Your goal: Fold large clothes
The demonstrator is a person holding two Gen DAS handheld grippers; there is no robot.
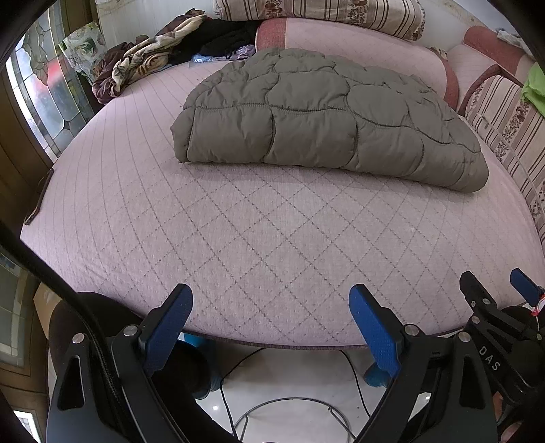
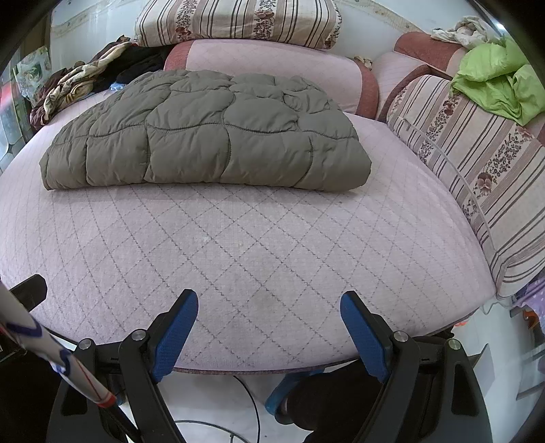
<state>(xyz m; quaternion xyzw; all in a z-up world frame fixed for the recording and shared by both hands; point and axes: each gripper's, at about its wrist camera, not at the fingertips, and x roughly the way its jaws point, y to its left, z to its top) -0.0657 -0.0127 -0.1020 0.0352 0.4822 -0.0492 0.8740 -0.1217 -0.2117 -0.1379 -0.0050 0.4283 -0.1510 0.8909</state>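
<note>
Lying folded into a thick slab toward the back of the pink quilted bed (image 2: pixel 238 245), well apart from both tools: an olive-grey padded coat (image 2: pixel 211 136), puffy, stitched into rounded cells, its near edge a plump rolled fold. Left gripper (image 1: pixel 270 323) hovering over the front edge of the mattress, jaws spread wide, nothing between the blue pads (image 1: pixel 170 327). Right gripper (image 2: pixel 269 327) likewise wide open and empty, level with the same front edge, pads (image 2: pixel 364 337) clear of any cloth. Probably light for its bulk, soft and springy rather than stiff, so likely to bulge back open if let go loosely; shell fabric looking smooth, perhaps slippery, so a shallow pinch might slide off. Best taken deep, at the two near corners of the rolled edge (image 1: pixel 184 150), gathering several layers between the pads rather than the top skin alone. Judged close to finished, perhaps one more fold or a tidy-up left. Also in view: striped pillows (image 2: pixel 235 20) behind, a heap of dark and patterned clothes (image 1: pixel 143 64) at the far left, a green garment (image 2: pixel 497 78) on the right
</note>
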